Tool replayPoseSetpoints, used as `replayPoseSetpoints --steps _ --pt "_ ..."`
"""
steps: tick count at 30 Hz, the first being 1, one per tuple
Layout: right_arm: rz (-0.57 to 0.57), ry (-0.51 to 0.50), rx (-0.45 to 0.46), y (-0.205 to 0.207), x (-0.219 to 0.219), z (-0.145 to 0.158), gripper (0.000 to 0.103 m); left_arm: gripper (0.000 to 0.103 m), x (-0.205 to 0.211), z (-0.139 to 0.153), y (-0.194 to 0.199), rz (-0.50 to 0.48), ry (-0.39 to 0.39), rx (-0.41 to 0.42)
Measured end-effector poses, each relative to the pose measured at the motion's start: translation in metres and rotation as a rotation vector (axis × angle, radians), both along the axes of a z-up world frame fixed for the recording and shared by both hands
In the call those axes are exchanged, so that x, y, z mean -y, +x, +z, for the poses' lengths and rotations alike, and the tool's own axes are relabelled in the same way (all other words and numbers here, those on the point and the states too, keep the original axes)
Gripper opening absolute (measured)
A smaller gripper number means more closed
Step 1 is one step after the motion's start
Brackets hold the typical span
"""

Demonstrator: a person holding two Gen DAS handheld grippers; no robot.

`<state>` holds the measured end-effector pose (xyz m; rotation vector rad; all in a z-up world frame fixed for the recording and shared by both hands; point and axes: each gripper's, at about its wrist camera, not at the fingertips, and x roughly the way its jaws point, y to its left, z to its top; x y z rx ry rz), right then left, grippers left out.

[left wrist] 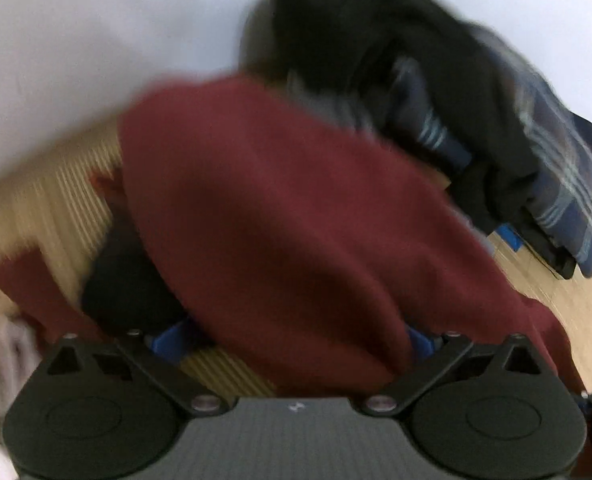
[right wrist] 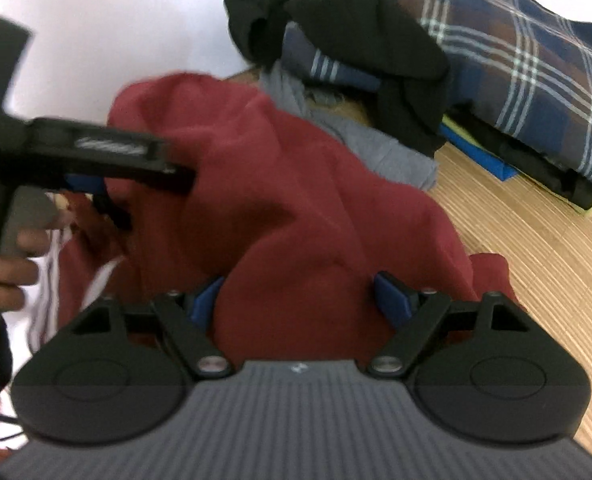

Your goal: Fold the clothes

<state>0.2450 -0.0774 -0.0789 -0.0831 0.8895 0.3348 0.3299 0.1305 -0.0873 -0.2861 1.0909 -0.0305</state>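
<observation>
- The ribbed bamboo mat (right wrist: 528, 240) covers the surface beneath everything; a white wall rises behind it
- The dark red garment (right wrist: 296, 208) lies bunched across the middle of the mat, running from the pile down to both claws
- A pile of clothes sits at the far right: a blue plaid garment (right wrist: 536, 64) with a black garment (right wrist: 356, 28) draped over it and a grey one (right wrist: 376, 144) below
- The left gripper (left wrist: 296, 336) has its blue pads spread wide, red cloth bulging between them; whether they pinch it I cannot tell
- The right gripper (right wrist: 300, 300) stands wide open, red fabric lying loosely between its pads, unclamped
</observation>
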Motion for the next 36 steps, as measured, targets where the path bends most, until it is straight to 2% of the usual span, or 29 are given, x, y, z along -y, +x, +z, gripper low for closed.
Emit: replayPoseSetpoints --steps 2,3,4,5,6,7,8,9,10,12,16,18,20,23,27,30,32,33,35,36 --pt "0.057 -0.074 0.008 0.000 -0.013 -0.007 0.084 0.103 -0.012 -0.022 0.007 0.065 -0.106 -0.086" --pt "0.078 -0.089 0.009 -0.001 -0.017 -0.010 0.084 0.103 -0.019 -0.028 0.008 0.093 -0.153 -0.096" --pt "0.075 -0.077 0.017 -0.002 -0.018 -0.011 0.083 0.103 -0.023 -0.029 0.008 0.096 -0.169 -0.087" --pt "0.065 -0.058 0.026 -0.004 -0.017 -0.012 0.075 0.103 -0.024 -0.031 0.009 0.068 -0.163 -0.090" --pt "0.054 -0.040 0.036 -0.006 -0.017 -0.012 0.072 0.090 -0.024 -0.031 0.008 0.018 -0.161 -0.060" --pt "0.043 -0.021 0.046 -0.008 -0.016 -0.013 0.061 0.065 -0.023 -0.029 0.005 -0.041 -0.172 -0.012" --pt "0.031 0.012 0.055 -0.011 -0.014 -0.012 0.054 0.053 -0.024 -0.027 0.002 -0.080 -0.195 0.021" --pt "0.013 0.064 0.062 -0.015 -0.009 -0.010 0.038 0.048 -0.024 -0.024 -0.002 -0.095 -0.211 0.040" --pt "-0.015 0.132 0.069 -0.021 -0.002 -0.006 0.031 0.044 -0.022 -0.019 -0.008 -0.110 -0.198 0.065" --pt "-0.055 0.238 0.095 -0.032 0.007 0.003 0.026 0.039 -0.017 -0.006 -0.021 -0.165 -0.153 0.138" --pt "-0.101 0.450 0.180 -0.062 0.028 0.035 0.023 0.037 -0.008 0.034 -0.050 -0.266 -0.076 0.301" --pt "-0.115 0.556 0.230 -0.079 0.042 0.054 0.022 0.037 -0.003 0.060 -0.065 -0.313 -0.079 0.376" --pt "-0.117 0.637 0.296 -0.101 0.059 0.075 0.017 0.035 0.007 0.087 -0.081 -0.364 -0.081 0.453" --pt "-0.111 0.694 0.417 -0.142 0.087 0.111 0.013 0.036 0.044 0.124 -0.115 -0.480 -0.108 0.555" --pt "-0.159 0.640 0.555 -0.212 0.126 0.145 0.013 0.037 0.106 0.152 -0.171 -0.661 -0.157 0.616" --pt "-0.266 0.565 0.600 -0.268 0.152 0.149 0.012 0.044 0.157 0.151 -0.207 -0.790 -0.184 0.583" --pt "-0.378 0.485 0.560 -0.300 0.174 0.137 0.015 0.050 0.195 0.137 -0.231 -0.863 -0.165 0.504" --pt "-0.440 0.436 0.508 -0.312 0.185 0.127 0.017 0.054 0.210 0.126 -0.243 -0.891 -0.153 0.450" --pt "-0.611 0.280 0.367 -0.330 0.204 0.096 0.032 0.056 0.233 0.108 -0.255 -0.919 -0.126 0.343" --pt "-0.697 0.196 0.293 -0.338 0.213 0.080 0.034 0.056 0.238 0.098 -0.265 -0.924 -0.109 0.300"
